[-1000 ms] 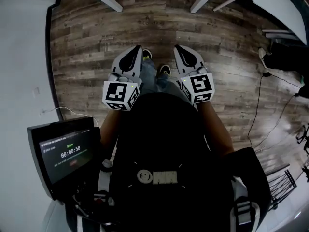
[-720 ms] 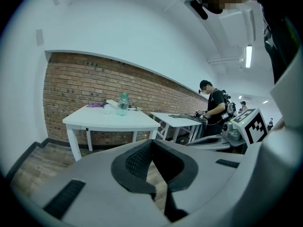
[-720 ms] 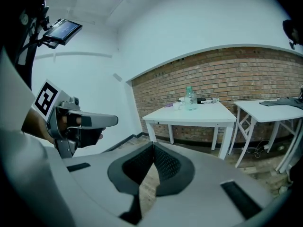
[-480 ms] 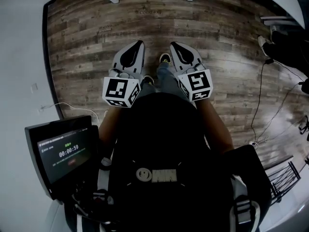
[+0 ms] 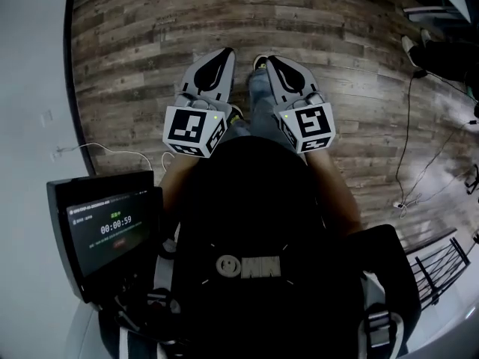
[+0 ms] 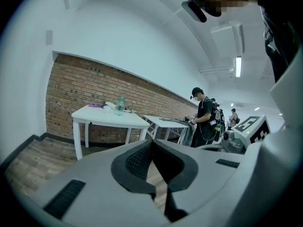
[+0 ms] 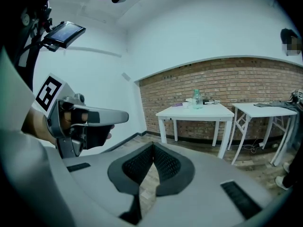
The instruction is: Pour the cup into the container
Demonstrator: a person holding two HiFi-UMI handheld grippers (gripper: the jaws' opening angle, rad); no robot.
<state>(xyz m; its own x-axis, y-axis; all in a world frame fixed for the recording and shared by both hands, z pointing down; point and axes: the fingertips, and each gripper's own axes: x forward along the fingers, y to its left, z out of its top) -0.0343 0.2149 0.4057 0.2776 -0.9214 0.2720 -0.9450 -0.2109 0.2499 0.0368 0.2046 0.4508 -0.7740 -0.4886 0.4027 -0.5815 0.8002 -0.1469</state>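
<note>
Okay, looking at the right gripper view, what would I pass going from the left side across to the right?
The left gripper → a white table → a second white table at the right edge.

A wood-plank floor (image 5: 135, 66) spreads below, with a thin cable (image 5: 408, 148) trailing across it at the right. A lit screen (image 5: 105, 230) stands near left. Far off, a white table (image 7: 199, 113) and a second table (image 7: 265, 110) line a brick wall (image 7: 236, 79); a person (image 6: 204, 119) stands at one.
</note>
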